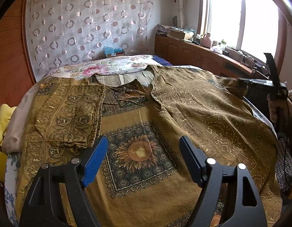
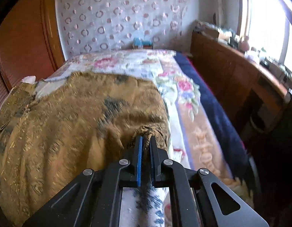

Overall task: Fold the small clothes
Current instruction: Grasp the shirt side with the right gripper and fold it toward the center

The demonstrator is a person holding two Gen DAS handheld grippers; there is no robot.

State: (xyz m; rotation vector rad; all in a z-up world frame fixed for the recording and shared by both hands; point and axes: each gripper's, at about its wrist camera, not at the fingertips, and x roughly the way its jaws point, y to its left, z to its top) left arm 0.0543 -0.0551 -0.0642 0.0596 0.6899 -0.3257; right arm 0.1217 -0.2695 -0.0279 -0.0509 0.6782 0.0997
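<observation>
A mustard-brown patterned top (image 1: pixel 193 106) with a sunflower square on its front lies spread over the bed. Its left sleeve (image 1: pixel 68 117) is folded in over the body. My left gripper (image 1: pixel 144 145) hovers open above the sunflower print, nothing between its blue pads. In the right wrist view my right gripper (image 2: pixel 146 141) is shut on a bunched edge of the top (image 2: pixel 151 130) at the garment's right side, the cloth (image 2: pixel 70 124) pulled up into a small peak there. That gripper also shows at the far right of the left wrist view, gripper (image 1: pixel 276 87).
The bed carries a floral bedspread (image 2: pixel 185 89) with a dark blue blanket (image 2: pixel 217 102) along its right edge. A wooden cabinet (image 1: pixel 193 54) with clutter runs under the window on the right. A wooden wardrobe (image 1: pixel 9 60) stands left, and a yellow soft item (image 1: pixel 0 124) lies at the bed's left edge.
</observation>
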